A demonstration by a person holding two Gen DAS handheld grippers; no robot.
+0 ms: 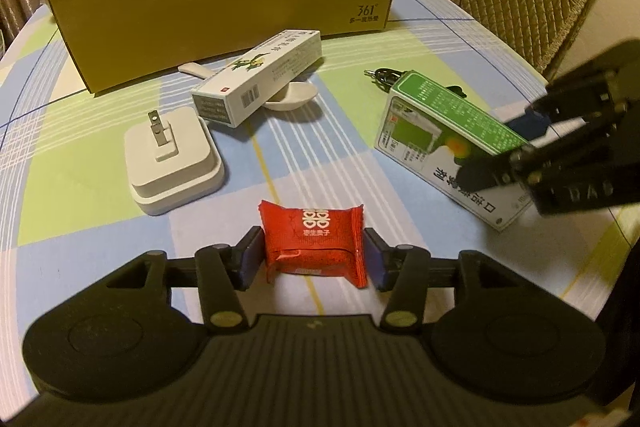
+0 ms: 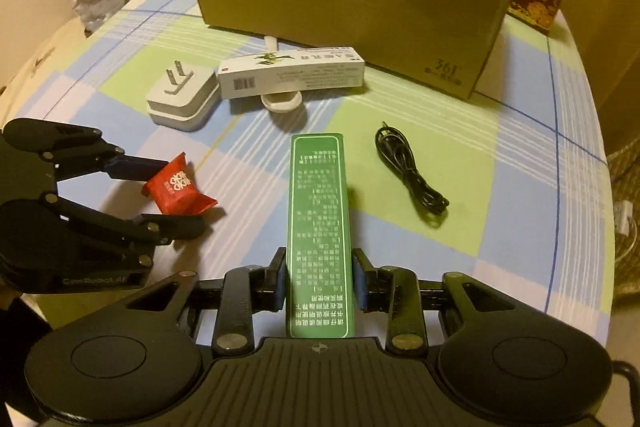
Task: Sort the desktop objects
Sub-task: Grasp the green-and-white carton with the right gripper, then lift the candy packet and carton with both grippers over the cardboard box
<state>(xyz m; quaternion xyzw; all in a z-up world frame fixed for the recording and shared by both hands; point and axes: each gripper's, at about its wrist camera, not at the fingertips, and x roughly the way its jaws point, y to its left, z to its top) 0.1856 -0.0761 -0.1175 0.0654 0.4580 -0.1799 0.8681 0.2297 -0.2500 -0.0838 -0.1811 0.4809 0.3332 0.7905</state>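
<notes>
Two grippers work near the tabletop's (image 2: pixel 520 155) front edge: the left gripper (image 1: pixel 314 259) brackets a light, crinkly red snack packet (image 1: pixel 314 241), seemingly touching its sides, while the right gripper (image 2: pixel 320 281) clamps a stiff green carton (image 2: pixel 318 227) across its narrow sides.

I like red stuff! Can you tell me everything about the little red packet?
The red packet is a small, puffy, sealed wrapper that looks like shiny foil or plastic, with crimped zigzag ends and a white double-happiness sign plus tiny white writing on top. It lies flat on the checked tablecloth, near the table's front edge. The left gripper has a finger on each side of it, pads at or touching its sides. Nothing else touches it; the white plug adapter sits apart, farther back.
</notes>
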